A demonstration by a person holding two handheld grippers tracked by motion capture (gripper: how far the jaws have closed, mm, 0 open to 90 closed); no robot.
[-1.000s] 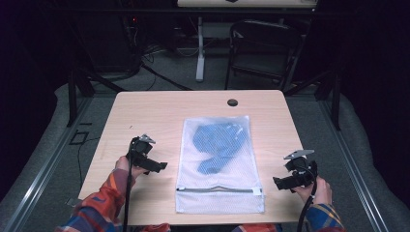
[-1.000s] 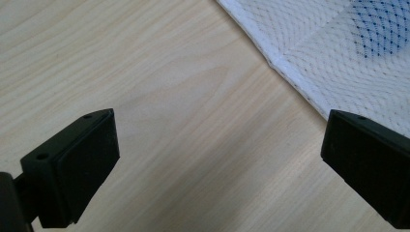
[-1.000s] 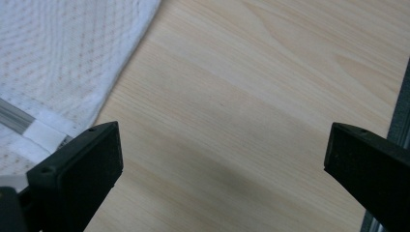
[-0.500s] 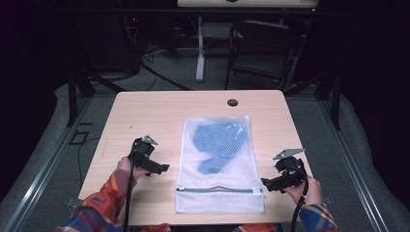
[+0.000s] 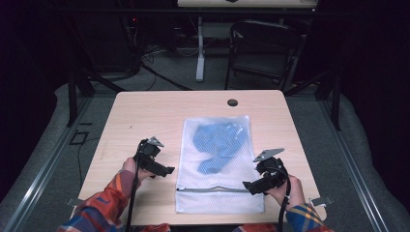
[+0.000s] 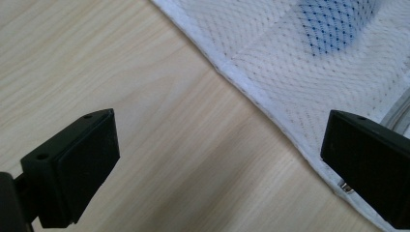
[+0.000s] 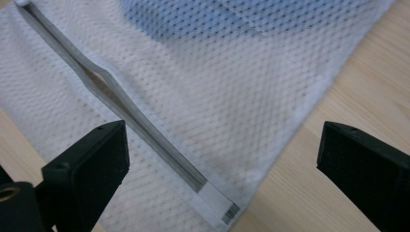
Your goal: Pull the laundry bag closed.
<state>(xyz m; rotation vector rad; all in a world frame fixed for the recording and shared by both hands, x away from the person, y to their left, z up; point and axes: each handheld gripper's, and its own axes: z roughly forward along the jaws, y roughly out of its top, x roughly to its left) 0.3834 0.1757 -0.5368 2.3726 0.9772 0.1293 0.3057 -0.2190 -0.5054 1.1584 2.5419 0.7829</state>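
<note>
A white mesh bag with a blue cloth inside lies at the frame's lower centre on the worktop. Left gripper and right gripper flank its zipper end, jaws wide, holding nothing.

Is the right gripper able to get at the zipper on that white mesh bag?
Probably yes: the right gripper is open beside the white mesh bag, with its grey zipper lying bare ahead.

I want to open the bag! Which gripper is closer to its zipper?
Right. The right gripper hovers at the zipper's right end, over the mesh bag. The left gripper waits just off the bag's left edge.
</note>
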